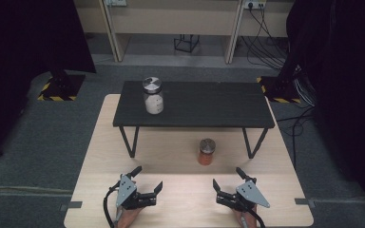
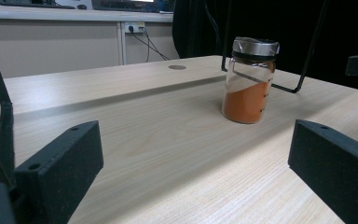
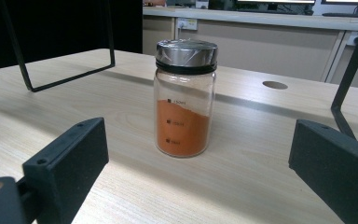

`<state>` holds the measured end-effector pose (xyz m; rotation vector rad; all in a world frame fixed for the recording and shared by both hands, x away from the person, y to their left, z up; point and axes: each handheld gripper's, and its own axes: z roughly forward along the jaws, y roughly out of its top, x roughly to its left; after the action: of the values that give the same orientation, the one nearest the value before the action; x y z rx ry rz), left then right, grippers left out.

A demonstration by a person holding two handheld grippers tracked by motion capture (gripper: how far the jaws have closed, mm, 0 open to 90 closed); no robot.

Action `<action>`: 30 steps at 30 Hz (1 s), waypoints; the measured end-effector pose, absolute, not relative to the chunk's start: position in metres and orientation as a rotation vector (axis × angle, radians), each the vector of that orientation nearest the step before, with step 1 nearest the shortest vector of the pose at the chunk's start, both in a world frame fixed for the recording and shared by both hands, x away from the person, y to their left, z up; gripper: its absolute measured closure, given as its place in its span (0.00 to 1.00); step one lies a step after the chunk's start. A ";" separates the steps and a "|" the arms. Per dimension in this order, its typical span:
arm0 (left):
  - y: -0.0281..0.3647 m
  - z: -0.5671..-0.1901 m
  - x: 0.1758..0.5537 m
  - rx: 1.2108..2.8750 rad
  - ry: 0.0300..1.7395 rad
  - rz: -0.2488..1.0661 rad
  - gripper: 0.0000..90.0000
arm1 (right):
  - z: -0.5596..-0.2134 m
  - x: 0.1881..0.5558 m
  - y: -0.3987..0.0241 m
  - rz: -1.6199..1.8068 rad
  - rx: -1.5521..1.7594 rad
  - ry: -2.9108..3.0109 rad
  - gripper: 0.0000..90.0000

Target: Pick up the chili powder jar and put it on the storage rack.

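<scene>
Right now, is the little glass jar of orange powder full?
No. The small glass jar with orange powder is about half full; clear glass shows above the powder, under its silver lid.

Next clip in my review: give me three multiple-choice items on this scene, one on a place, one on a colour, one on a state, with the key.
1. Where does the jar of white powder stand?
A. on the black shelf
B. on the floor
C. between one gripper's jaws

2. What colour is the powder in the jar on the light table?
A. green
B. orange
C. blue

3. How is the right gripper?
A. shut on a jar
B. open, holding nothing
C. shut on a lid

Key: 1 A, it sits at the shelf's left end. 2 B, the orange jar shows it. 3 B, its jaws stand apart, short of the jar.
</scene>
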<state>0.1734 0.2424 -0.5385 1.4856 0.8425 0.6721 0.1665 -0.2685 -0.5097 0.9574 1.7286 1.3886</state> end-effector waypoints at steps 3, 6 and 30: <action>0.243 -0.538 0.173 1.486 0.843 0.671 0.03 | -0.510 0.166 -0.268 1.384 0.950 1.733 0.05; 0.243 -0.538 0.174 1.483 0.847 0.665 0.03 | -0.509 0.166 -0.267 1.376 0.951 1.732 0.05; 0.243 -0.539 0.174 1.486 0.838 0.664 0.03 | -0.509 0.168 -0.268 1.390 0.981 1.714 0.05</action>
<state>0.1742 0.2433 -0.5385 1.4860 0.8383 0.6638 0.1676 -0.2679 -0.5089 0.9805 1.7143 1.3903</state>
